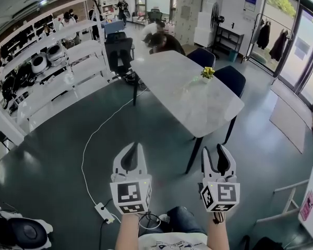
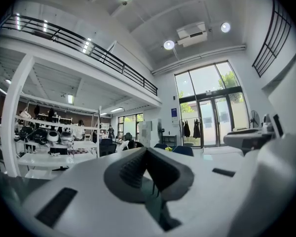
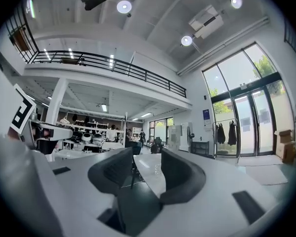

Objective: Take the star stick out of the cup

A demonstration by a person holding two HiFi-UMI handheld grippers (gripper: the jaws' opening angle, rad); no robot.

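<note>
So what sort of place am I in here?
Probably an open-plan lab or workshop hall: white shelves stacked with gear, a long table with chairs, and a railed mezzanine overhead.

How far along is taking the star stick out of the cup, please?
Nothing done yet: the star stick stands in the cup on the table. In hand: left gripper, shut, and right gripper, open, both empty, short of the table. Left: approach, grip, lift out.

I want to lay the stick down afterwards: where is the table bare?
The long pale grey table is bare nearly everywhere, near end and far end alike. Only its right edge, beside the dark blue chairs, is taken, by the clear cup holding the yellow star stick.
</note>
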